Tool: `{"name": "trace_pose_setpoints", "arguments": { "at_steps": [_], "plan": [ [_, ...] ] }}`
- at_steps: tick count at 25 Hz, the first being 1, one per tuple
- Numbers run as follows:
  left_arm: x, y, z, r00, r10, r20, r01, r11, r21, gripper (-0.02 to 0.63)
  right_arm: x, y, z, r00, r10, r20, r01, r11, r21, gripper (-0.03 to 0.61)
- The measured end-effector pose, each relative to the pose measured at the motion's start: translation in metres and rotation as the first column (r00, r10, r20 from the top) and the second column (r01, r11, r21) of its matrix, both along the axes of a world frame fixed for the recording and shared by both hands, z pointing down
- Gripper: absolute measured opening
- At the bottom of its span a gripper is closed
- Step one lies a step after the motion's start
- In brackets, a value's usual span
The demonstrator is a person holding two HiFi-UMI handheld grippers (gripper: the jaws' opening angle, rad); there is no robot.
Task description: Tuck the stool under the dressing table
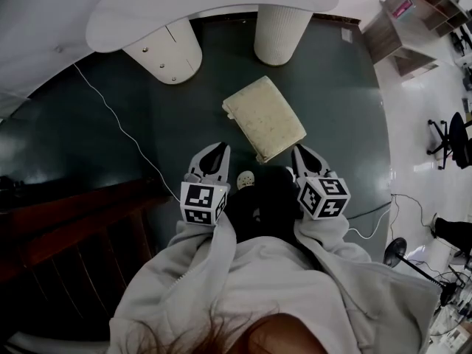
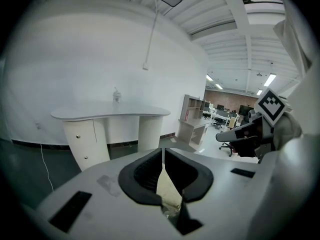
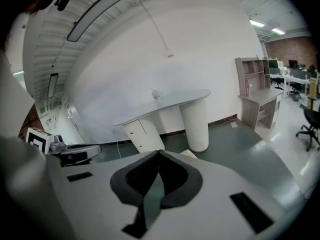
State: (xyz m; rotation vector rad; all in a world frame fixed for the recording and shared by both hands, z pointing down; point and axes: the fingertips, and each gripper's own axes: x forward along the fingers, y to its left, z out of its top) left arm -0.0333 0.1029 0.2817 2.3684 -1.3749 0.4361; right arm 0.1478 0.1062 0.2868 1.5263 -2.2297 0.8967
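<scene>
The stool [image 1: 264, 118], with a cream square cushion, stands on the dark green floor just in front of the white dressing table [image 1: 214, 6]. The table rests on a drawer pedestal [image 1: 166, 54] and a ribbed column [image 1: 282, 32]. My left gripper [image 1: 220, 147] hovers shut by the stool's near-left side, holding nothing. My right gripper [image 1: 298, 150] is shut and empty at the near-right corner. In the left gripper view the jaws [image 2: 162, 153] meet and the cushion [image 2: 167, 189] shows below them. The right gripper view has its jaws [image 3: 159, 154] closed, with a stool corner [image 3: 192, 155] just beyond.
A white cable [image 1: 110, 116] runs across the floor on the left. Dark wooden furniture [image 1: 66, 227] stands at the near left. Shelving [image 1: 413, 21], an office chair [image 1: 453, 139] and a fan [image 1: 398, 253] are on the right. The person's shoe [image 1: 245, 179] is behind the stool.
</scene>
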Motion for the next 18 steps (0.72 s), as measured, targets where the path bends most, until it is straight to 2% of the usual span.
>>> {"name": "trace_pose_setpoints", "arguments": {
  "at_steps": [5, 10, 13, 18],
  "plan": [
    [0.007, -0.002, 0.019, 1.000, -0.020, 0.003, 0.020, 0.998, -0.061, 0.028, 0.019, -0.015, 0.011, 0.996, -0.045, -0.079, 0.044, 0.999, -0.017, 0.049],
    [0.025, -0.005, 0.044, 0.999, -0.037, -0.018, 0.034, 0.990, -0.138, 0.028, 0.035, -0.033, 0.034, 0.980, -0.135, -0.146, 0.129, 0.990, -0.049, 0.049],
    [0.037, -0.008, 0.061, 0.999, -0.034, -0.009, 0.032, 0.985, -0.171, 0.028, 0.044, -0.037, 0.055, 0.962, -0.209, -0.177, 0.194, 0.976, -0.097, 0.049],
    [0.056, -0.014, 0.099, 1.000, -0.017, -0.004, 0.016, 0.968, -0.252, 0.028, 0.064, -0.042, 0.097, 0.917, -0.331, -0.222, 0.291, 0.937, -0.196, 0.051]
  ]
}}
